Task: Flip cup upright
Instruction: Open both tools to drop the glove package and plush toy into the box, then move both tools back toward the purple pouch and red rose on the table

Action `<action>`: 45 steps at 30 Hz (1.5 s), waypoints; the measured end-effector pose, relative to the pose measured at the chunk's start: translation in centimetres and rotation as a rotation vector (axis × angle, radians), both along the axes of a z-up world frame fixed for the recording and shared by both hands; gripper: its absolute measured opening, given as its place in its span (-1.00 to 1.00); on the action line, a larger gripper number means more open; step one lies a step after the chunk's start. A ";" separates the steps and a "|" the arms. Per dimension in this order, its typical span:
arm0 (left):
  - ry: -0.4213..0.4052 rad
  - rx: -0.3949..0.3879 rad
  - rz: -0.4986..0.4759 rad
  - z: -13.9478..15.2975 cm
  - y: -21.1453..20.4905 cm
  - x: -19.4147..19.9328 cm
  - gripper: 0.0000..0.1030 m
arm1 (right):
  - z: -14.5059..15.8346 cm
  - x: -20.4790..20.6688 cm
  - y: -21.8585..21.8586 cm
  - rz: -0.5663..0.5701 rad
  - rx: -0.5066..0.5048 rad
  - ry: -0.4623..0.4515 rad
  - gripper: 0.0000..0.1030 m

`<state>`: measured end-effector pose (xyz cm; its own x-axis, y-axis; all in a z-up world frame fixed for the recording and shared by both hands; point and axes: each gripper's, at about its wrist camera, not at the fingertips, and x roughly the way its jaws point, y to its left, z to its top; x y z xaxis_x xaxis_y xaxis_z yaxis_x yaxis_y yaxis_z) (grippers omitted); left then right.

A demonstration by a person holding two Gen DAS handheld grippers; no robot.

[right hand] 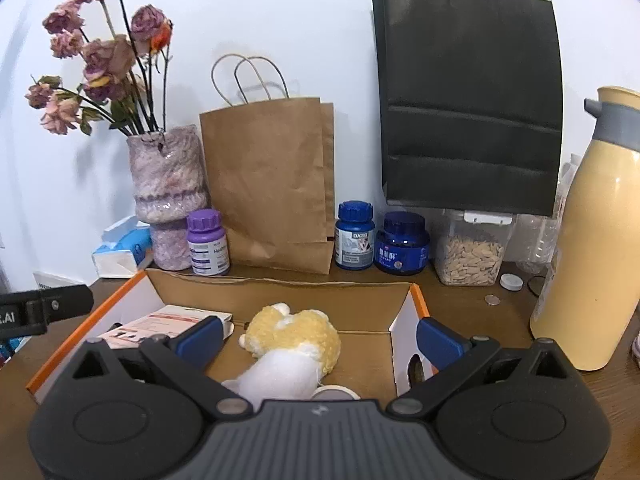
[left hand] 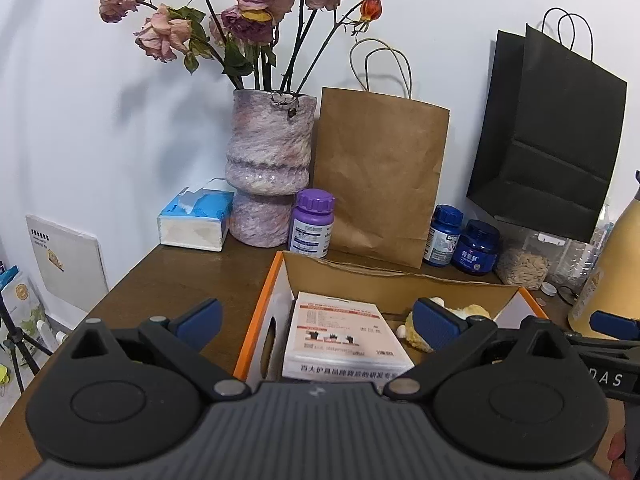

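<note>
Basically both gape empty: left tool (left hand: 318,322), right tool (right hand: 319,340). White round cup rim (right hand: 335,391) peeks out at 6 o'clock of yellow-and-white plush toy (right hand: 304,326), mostly hidden. Probably light and crushable, so grip the sidewall gently.

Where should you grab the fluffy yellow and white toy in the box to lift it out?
Probably around its yellow middle, coming straight down from above. The toy lies flat on the floor of the box, whose walls block a sideways reach. Its soft body should squash easily between the fingers of the right tool.
</note>
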<state>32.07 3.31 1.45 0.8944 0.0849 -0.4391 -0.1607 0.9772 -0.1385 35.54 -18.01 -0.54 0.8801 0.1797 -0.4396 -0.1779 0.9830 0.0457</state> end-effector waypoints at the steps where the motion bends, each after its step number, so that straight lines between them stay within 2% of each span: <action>1: 0.000 0.000 -0.001 0.1 0.0 -0.2 1.00 | 0.1 -0.3 0.0 0.001 -0.002 -0.006 1.00; 17: -0.006 0.007 -0.010 0.7 -0.2 -6.2 1.00 | 1.4 -6.2 -1.0 0.028 -0.019 -0.066 1.00; 23: 0.031 0.014 -0.019 0.0 0.1 -8.6 1.00 | 1.5 -9.3 -1.5 0.042 -0.022 -0.078 1.00; 35: 0.092 0.028 -0.026 -1.6 0.3 -13.1 1.00 | -0.7 -15.6 -2.4 0.087 -0.068 -0.043 1.00; 45: 0.155 0.013 -0.027 -3.5 0.1 -16.0 1.00 | -3.6 -19.6 -2.7 0.144 -0.094 0.030 1.00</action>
